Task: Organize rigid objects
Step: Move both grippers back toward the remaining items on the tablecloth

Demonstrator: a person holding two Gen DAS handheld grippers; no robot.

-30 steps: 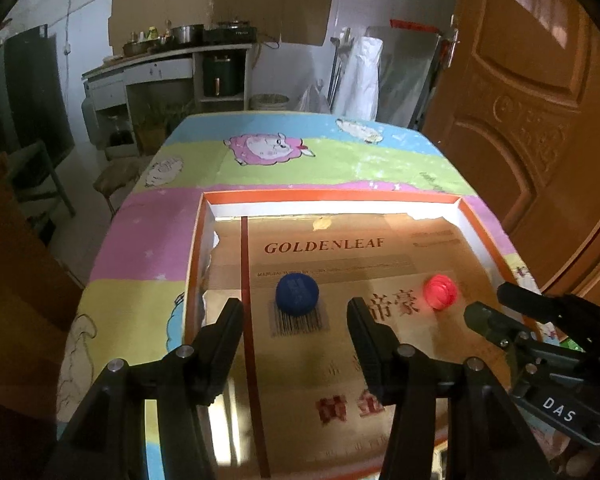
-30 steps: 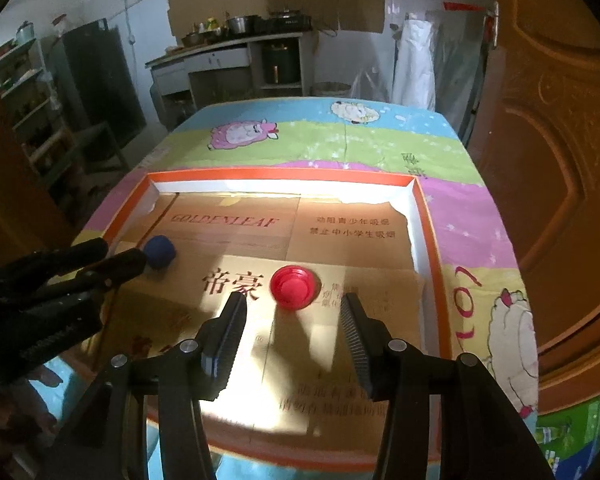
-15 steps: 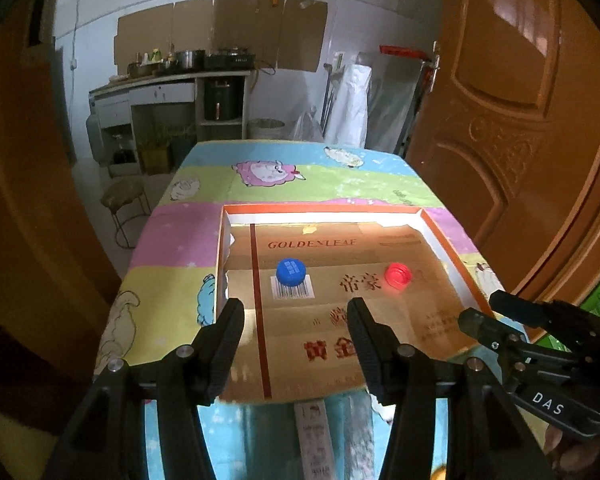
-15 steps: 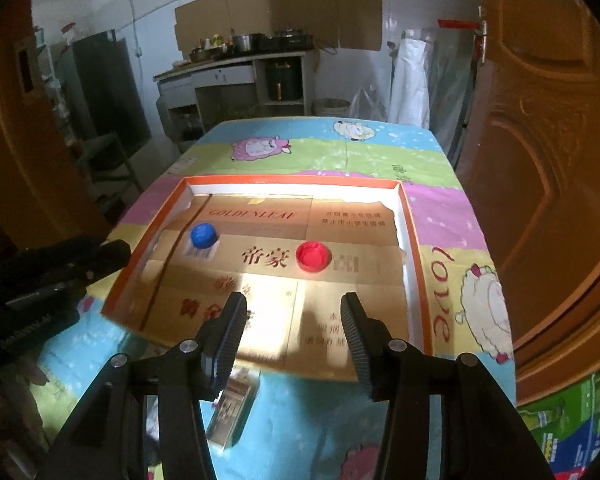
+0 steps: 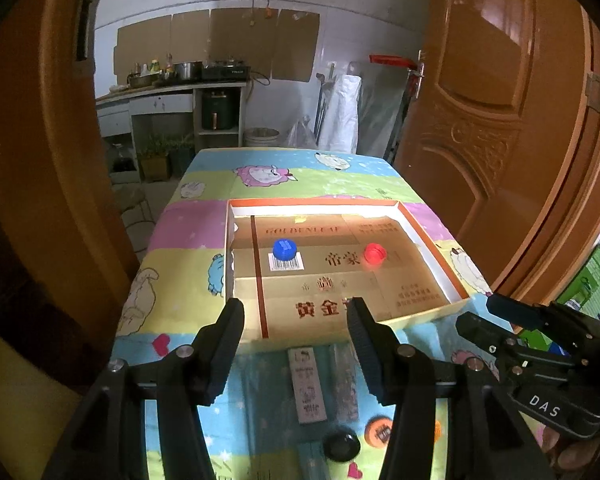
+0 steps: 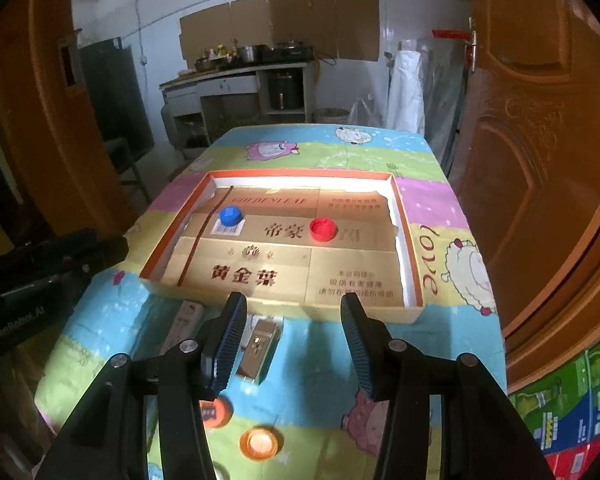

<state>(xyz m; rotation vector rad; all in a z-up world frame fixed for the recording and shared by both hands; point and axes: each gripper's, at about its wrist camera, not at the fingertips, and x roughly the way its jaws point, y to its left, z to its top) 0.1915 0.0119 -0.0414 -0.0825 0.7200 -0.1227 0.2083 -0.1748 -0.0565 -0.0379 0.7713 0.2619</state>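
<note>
A shallow cardboard tray (image 5: 432, 250) (image 6: 404, 236) with an orange rim lies on the table and holds a blue cap (image 5: 284, 249) (image 6: 230, 215) at its left and a red cap (image 5: 375, 254) (image 6: 323, 229) at its right. My left gripper (image 5: 296, 312) is open and empty, above the table's near end. My right gripper (image 6: 293, 308) is open and empty, also short of the tray. Below them on the cloth lie a slim white box (image 5: 307, 384) (image 6: 184, 322), a gold lighter-like box (image 6: 258, 350), a black cap (image 5: 341, 446) and orange caps (image 5: 380, 432) (image 6: 259, 443).
The table has a bright cartoon sheep cloth (image 5: 260, 176) (image 6: 472, 268). A wooden door (image 5: 500, 120) stands close on the right, and another wooden door (image 5: 32, 160) on the left. A kitchen counter (image 5: 160, 92) is far behind.
Both grippers have pulled back and up from the tray, away from the blue and red caps. The near end of the table with its small objects has come into view.
</note>
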